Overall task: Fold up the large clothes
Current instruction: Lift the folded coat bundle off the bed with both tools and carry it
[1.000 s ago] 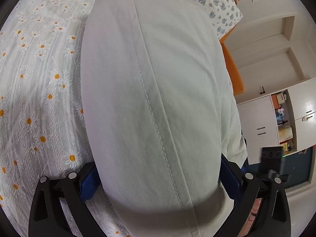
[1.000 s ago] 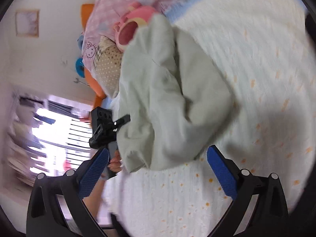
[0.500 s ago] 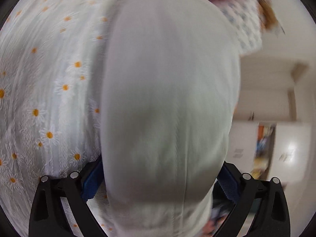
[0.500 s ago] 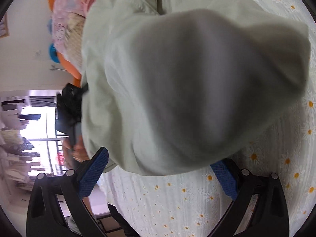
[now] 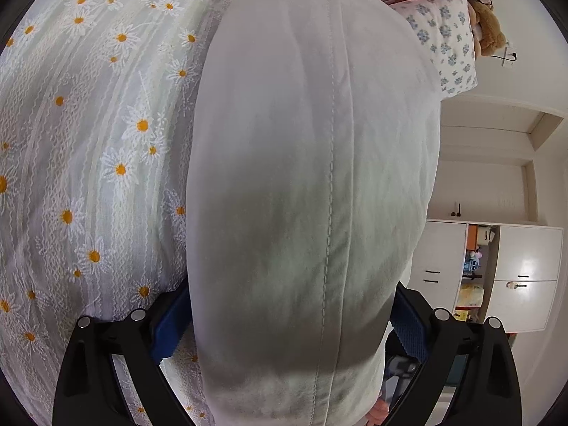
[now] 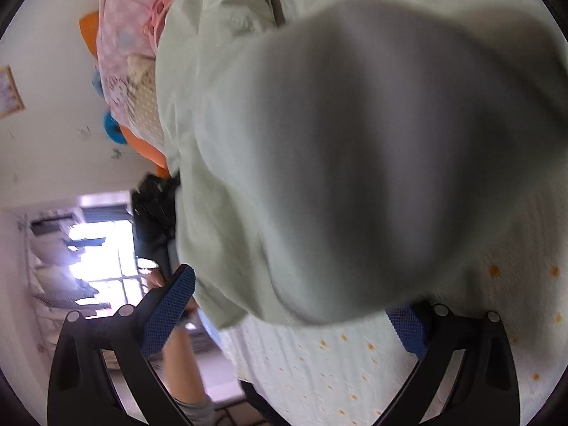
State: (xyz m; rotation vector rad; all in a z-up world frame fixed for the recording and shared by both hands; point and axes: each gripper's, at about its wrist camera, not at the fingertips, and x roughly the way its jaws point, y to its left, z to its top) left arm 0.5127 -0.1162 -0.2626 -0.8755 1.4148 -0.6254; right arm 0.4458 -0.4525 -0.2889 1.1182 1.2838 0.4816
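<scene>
The pale green garment [image 5: 312, 184] is lying on the bed [image 5: 88, 149], bunched up and filling most of both views, and both tongs are reaching around it. The left tongs [image 5: 284, 326] are standing wide apart with the cloth bulging between the blue pads [image 5: 170, 323], not pinched on it; the right tongs [image 6: 291, 309] are likewise spread, the cloth draping over the gap. To do this step well, each pair should probably be closing on a clear edge or seam, not on the thick bulge, and lifting evenly so the fold is landing flat. The left view is showing a stitched seam running down the cloth, plus white cupboards [image 5: 525, 277] far right; the right view, blurred, is showing the garment's crumpled far part, a window [image 6: 96, 248] and the other hand's black device [image 6: 156, 209] at the left
</scene>
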